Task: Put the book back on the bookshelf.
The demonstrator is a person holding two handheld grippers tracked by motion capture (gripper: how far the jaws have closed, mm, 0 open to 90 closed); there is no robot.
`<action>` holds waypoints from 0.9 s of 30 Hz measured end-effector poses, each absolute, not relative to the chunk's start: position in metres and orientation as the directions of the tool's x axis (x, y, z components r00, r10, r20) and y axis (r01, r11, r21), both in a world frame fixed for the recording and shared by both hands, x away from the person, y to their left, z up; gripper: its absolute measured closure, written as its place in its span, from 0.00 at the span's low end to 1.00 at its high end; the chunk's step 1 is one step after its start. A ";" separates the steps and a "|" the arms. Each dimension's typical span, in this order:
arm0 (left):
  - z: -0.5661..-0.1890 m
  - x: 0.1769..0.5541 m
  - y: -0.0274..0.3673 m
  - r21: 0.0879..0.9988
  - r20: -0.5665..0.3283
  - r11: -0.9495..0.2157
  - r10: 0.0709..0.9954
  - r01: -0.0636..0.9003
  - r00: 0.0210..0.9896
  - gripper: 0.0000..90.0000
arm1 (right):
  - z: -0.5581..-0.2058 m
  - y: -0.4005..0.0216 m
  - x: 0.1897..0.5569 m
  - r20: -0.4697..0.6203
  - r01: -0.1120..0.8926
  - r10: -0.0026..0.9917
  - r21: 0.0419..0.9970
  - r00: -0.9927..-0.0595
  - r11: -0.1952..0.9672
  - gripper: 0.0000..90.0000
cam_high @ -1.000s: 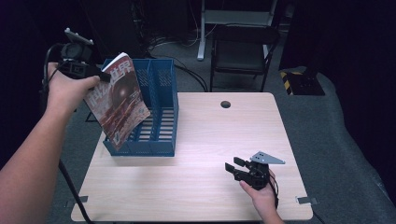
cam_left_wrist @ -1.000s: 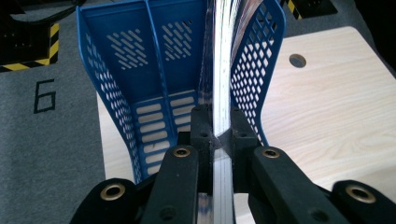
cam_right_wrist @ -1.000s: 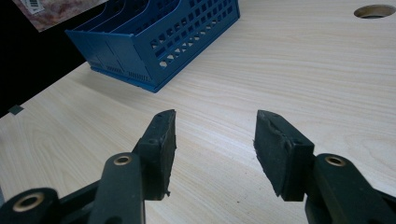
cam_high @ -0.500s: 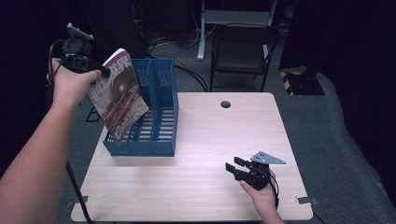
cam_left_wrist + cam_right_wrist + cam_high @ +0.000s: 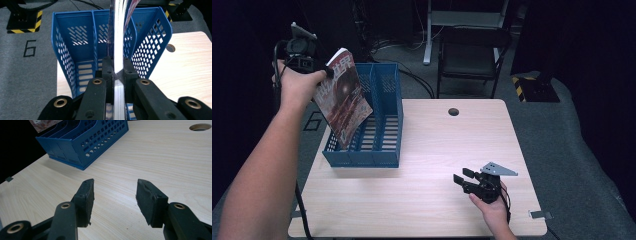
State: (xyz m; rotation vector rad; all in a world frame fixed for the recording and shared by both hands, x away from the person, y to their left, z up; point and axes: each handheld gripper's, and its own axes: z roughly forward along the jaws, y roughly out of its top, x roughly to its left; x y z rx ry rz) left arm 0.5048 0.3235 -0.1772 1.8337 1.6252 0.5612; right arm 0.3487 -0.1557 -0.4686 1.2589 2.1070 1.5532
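Note:
A magazine (image 5: 343, 97) with a reddish cover hangs tilted over the left compartment of a blue file rack (image 5: 382, 130). My left gripper (image 5: 328, 71) is shut on its upper edge, high at the left. In the left gripper view the magazine (image 5: 119, 37) runs edge-on between the jaws, above the rack (image 5: 75, 52). My right gripper (image 5: 462, 176) rests low over the table (image 5: 447, 145) at the front right, open, nothing between its fingers. In the right gripper view my right gripper (image 5: 115, 195) has wide jaws above bare wood, with the rack (image 5: 85, 140) farther off.
A round cable hole (image 5: 453, 111) sits near the table's far edge. A dark chair (image 5: 472, 55) stands behind the table. Grey carpet (image 5: 27, 75) with a printed number lies to the left of the table.
My left gripper has carried the magazine to the left and slightly down, over the rack's left side. The right gripper has not moved.

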 end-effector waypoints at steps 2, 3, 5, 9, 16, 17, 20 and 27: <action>-0.179 0.507 0.322 0.690 -0.089 -0.048 0.985 0.722 0.151 0.93 | -0.468 -0.156 0.349 0.286 0.495 0.746 0.866 -0.602 0.067 0.54; -0.180 0.508 0.322 0.689 -0.087 -0.051 0.985 0.723 0.152 0.93 | -0.468 -0.156 0.349 0.286 0.494 0.745 0.867 -0.603 0.067 0.54; -0.183 0.510 0.320 0.689 -0.085 -0.051 0.985 0.723 0.151 0.93 | -0.469 -0.156 0.349 0.286 0.494 0.745 0.867 -0.603 0.066 0.54; -0.188 0.513 0.319 0.702 -0.088 -0.040 0.986 0.711 0.142 0.93 | -0.469 -0.156 0.349 0.283 0.491 0.744 0.869 -0.606 0.070 0.54; -0.193 0.520 0.317 0.703 -0.089 -0.032 0.987 0.711 0.132 0.93 | -0.469 -0.154 0.350 0.275 0.489 0.742 0.869 -0.612 0.081 0.54; -0.194 0.521 0.316 0.706 -0.092 -0.026 0.988 0.707 0.128 0.93 | -0.470 -0.154 0.350 0.277 0.490 0.741 0.868 -0.612 0.081 0.54; -0.196 0.523 0.316 0.715 -0.089 -0.024 0.988 0.698 0.126 0.93 | -0.470 -0.155 0.350 0.281 0.493 0.738 0.867 -0.613 0.079 0.54; -0.204 0.529 0.315 0.711 -0.106 -0.005 0.988 0.703 0.115 0.93 | -0.469 -0.156 0.350 0.281 0.490 0.740 0.869 -0.611 0.074 0.54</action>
